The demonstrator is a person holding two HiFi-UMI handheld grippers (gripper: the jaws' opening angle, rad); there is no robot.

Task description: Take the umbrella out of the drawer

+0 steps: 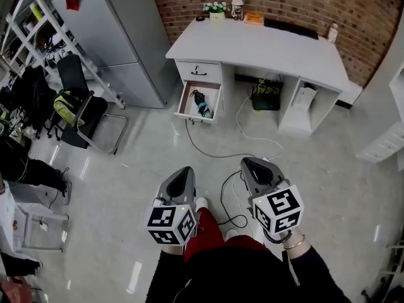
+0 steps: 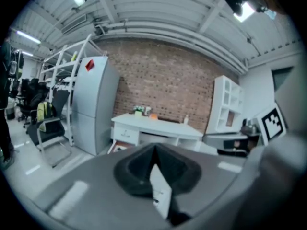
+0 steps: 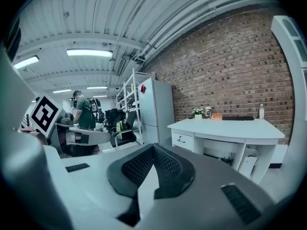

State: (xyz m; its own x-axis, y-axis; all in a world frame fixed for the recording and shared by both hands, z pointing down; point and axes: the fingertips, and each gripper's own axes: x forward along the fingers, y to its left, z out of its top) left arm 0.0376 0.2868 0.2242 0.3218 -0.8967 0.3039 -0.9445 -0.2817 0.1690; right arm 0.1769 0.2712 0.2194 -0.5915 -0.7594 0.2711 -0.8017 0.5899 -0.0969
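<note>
A dark folded umbrella [image 1: 201, 103] lies in the open lower drawer [image 1: 187, 98] of a white desk [image 1: 265, 50], far ahead in the head view. My left gripper [image 1: 181, 179] and right gripper [image 1: 254, 166] hang side by side low over the floor, well short of the desk. Both are shut, jaws pressed together with nothing between them. In the left gripper view the left gripper [image 2: 154, 153] points toward the desk [image 2: 156, 128]. The right gripper [image 3: 152, 152] points the same way, with the desk [image 3: 225, 131] at its right.
A grey fridge [image 1: 117, 36] stands left of the desk, with a black chair [image 1: 82, 106] and shelving [image 1: 38, 24] beyond. Cables [image 1: 233, 156] trail across the floor between me and the desk. A white cabinet [image 1: 388, 125] sits at right. A person [image 3: 85, 114] stands far left in the right gripper view.
</note>
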